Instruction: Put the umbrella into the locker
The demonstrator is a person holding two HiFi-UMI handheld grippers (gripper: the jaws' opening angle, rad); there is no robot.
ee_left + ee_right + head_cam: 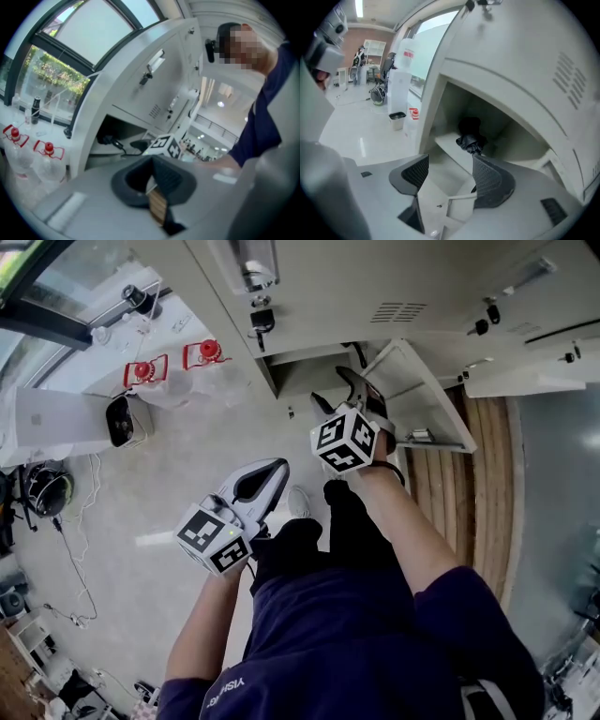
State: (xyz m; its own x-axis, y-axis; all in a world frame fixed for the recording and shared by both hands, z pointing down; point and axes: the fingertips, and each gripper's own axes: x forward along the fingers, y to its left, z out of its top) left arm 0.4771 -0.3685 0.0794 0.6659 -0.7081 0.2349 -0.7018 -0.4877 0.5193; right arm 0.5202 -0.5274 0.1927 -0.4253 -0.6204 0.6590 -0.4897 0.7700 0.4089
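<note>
Right tongs [447, 161] spread wide with nothing between the pads, pointed down at the mouth of an open grey locker [436, 112]. Just beyond the tip of the right-hand pad, inside the compartment: the umbrella [469, 135], black and folded, lying on the locker's shelf [449, 149] and touching neither pad.

Left tongs [152, 161] closed together at the tips and empty, held lower than the right pair and nearer the body of the person in the dark blue shirt [375, 643]. Straight ahead of the left pair: the marker cube [164, 146] of the right tongs. Past it, the same open compartment, with dark shapes on the shelf too blurred to tell apart.

To the right of the right tongs in the head view: the locker door [417, 399], swung outward above a strip of wooden flooring [483, 502]. Beyond both pairs: a row of shut locker doors [422, 296].

Well off to the left of both pairs: two clear plastic jugs with red handles [147, 371], standing side by side on the pale floor [187, 456] near a window [93, 33] with greenery outside.

Far to the left of the right tongs in their own view: a tall white stand [400, 89] with a bottle on top and a small bin [397, 120] at its foot.
</note>
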